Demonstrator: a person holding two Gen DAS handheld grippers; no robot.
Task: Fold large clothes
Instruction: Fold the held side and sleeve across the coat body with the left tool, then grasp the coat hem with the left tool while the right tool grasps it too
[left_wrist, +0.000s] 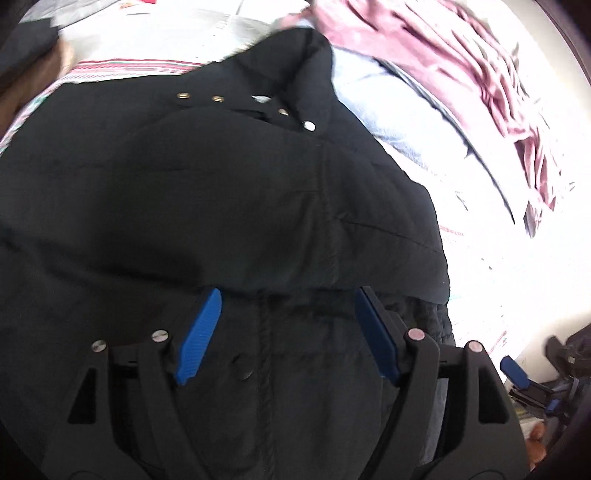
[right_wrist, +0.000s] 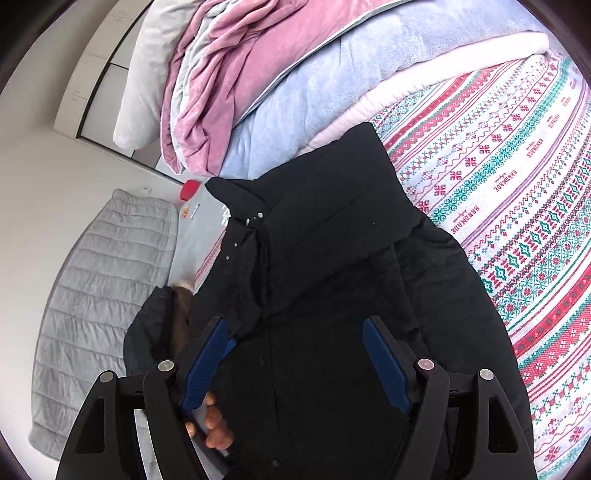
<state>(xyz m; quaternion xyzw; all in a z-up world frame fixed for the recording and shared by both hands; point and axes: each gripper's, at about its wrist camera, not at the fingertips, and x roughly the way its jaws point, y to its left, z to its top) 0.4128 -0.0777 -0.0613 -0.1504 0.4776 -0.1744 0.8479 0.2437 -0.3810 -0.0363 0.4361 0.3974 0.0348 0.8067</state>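
Note:
A black padded jacket (left_wrist: 221, 203) lies on the bed, with a folded part across its upper half and metal snaps (left_wrist: 308, 126) along the collar. My left gripper (left_wrist: 289, 297) hovers just over the fold's lower edge. It is open, its blue pads wide apart with only flat cloth under the gap. In the right wrist view the same jacket (right_wrist: 332, 240) spreads toward the blankets. My right gripper (right_wrist: 295, 325) stands open above its lower part, holding nothing. A person's fingers (right_wrist: 216, 424) show below its left pad.
A patterned red, green and white sheet (right_wrist: 517, 184) covers the bed to the right. Pink (right_wrist: 229, 92) and light blue blankets (right_wrist: 314, 92) are heaped beyond the collar. A grey quilted mat (right_wrist: 103, 277) and a red object (right_wrist: 190, 190) lie on the floor to the left.

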